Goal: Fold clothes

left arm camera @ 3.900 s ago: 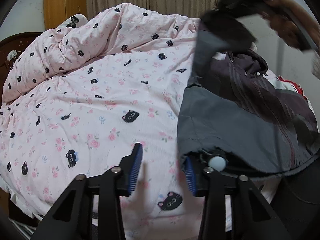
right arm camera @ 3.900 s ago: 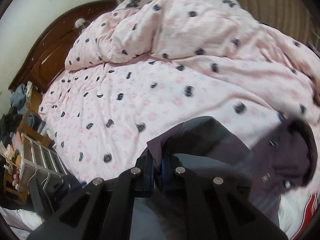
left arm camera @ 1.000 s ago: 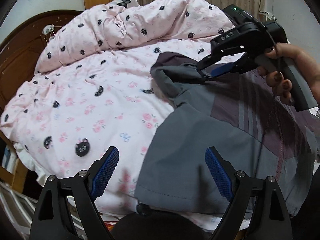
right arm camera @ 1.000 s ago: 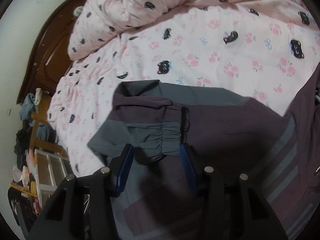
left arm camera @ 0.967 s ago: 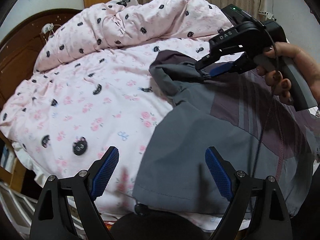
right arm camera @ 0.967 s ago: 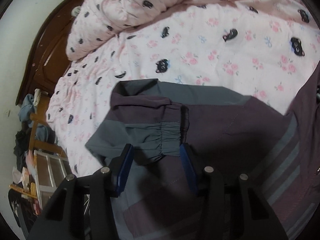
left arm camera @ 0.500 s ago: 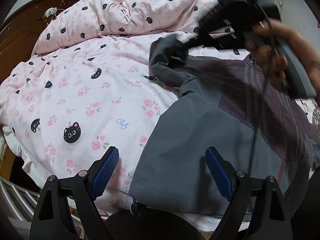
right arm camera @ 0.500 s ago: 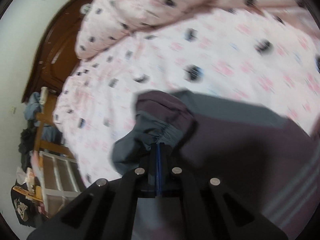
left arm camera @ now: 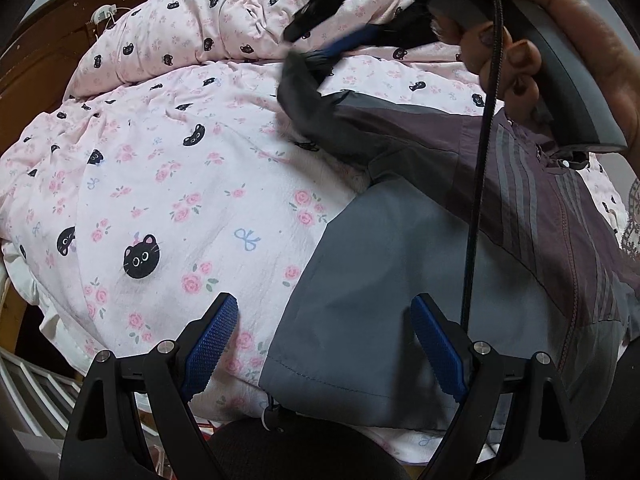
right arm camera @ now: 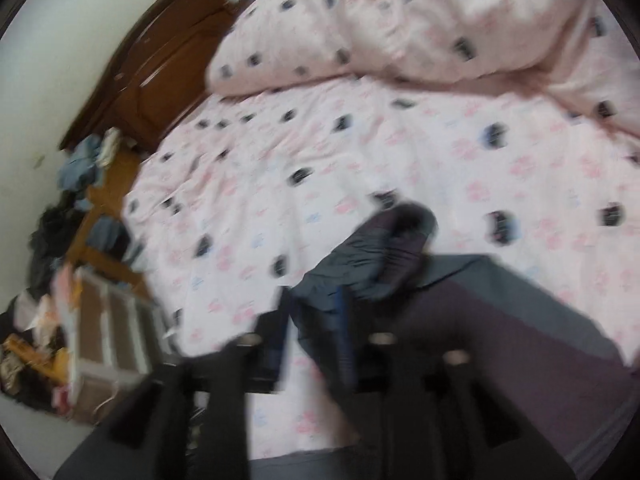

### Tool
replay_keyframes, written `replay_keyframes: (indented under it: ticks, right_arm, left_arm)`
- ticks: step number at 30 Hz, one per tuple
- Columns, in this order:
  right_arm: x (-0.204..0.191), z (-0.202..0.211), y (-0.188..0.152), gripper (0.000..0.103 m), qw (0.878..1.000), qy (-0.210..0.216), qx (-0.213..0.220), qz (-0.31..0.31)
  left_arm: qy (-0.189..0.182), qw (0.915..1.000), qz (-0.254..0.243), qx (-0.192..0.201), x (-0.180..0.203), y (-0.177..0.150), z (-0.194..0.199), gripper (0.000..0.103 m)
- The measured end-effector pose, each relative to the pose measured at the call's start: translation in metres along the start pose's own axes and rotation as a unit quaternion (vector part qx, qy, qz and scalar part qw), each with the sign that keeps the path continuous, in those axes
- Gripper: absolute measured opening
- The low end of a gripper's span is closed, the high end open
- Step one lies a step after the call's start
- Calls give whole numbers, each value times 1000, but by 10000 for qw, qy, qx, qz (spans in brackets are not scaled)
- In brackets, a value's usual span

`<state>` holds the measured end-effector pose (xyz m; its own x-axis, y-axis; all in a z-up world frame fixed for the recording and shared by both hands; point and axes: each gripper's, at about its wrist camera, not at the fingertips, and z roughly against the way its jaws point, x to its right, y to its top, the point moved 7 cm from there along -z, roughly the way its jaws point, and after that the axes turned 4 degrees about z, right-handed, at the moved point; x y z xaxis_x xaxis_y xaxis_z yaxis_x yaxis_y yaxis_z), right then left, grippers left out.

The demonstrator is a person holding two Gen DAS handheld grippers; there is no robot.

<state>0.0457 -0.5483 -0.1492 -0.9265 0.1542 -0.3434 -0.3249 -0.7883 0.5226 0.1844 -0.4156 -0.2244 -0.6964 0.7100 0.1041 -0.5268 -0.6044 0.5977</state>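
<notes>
A grey and dark purple jacket (left arm camera: 460, 248) lies on the pink cat-print bed cover (left arm camera: 168, 184). My left gripper (left arm camera: 324, 340) is open and empty, low over the jacket's grey hem at the near bed edge. My right gripper (left arm camera: 316, 46) holds the jacket's sleeve cuff (left arm camera: 304, 92) lifted off the cover, at the far side. In the blurred right wrist view the gripper (right arm camera: 316, 332) has the cuff (right arm camera: 360, 272) between its jaws, which stand slightly apart; the sleeve stretches right to the body (right arm camera: 520, 344).
A bunched pink duvet (left arm camera: 208, 40) lies along the far side by the dark wooden headboard (right arm camera: 160, 64). A white drawer unit (right arm camera: 104, 328) and cluttered clothes (right arm camera: 80, 168) stand beside the bed on the left.
My right gripper closed on the sleeve cuff and has pulled it up and away toward the headboard, stretching the sleeve out. My left gripper stayed open over the hem.
</notes>
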Motion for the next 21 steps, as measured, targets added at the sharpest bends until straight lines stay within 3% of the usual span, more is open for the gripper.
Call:
replay_keyframes:
  ticks: [4, 6, 10, 17, 19, 21]
  right_arm:
    - [28, 20, 6, 59, 9981, -233, 364, -440]
    - [46, 26, 7, 59, 9940, -189, 453, -975]
    - [65, 16, 1, 61, 9859, 7, 295, -1650]
    - [54, -24, -5, 61, 9813, 280, -16, -1903]
    - [52, -34, -3, 57, 9795, 368, -35, -1980]
    - [46, -38, 2, 46, 9803, 416, -30, -1931]
  left_arm:
    - [-24, 10000, 18, -15, 0, -1, -1, 85]
    - [-38, 10000, 40, -26, -1, -1, -1, 85]
    - [-60, 9999, 87, -56, -3, -1, -3, 85]
    - [-67, 9999, 108, -80, -3, -2, -3, 85]
    - [-61, 9999, 118, -84, -3, -2, -3, 85]
    - [-54, 9999, 127, -89, -4, -2, -3, 85]
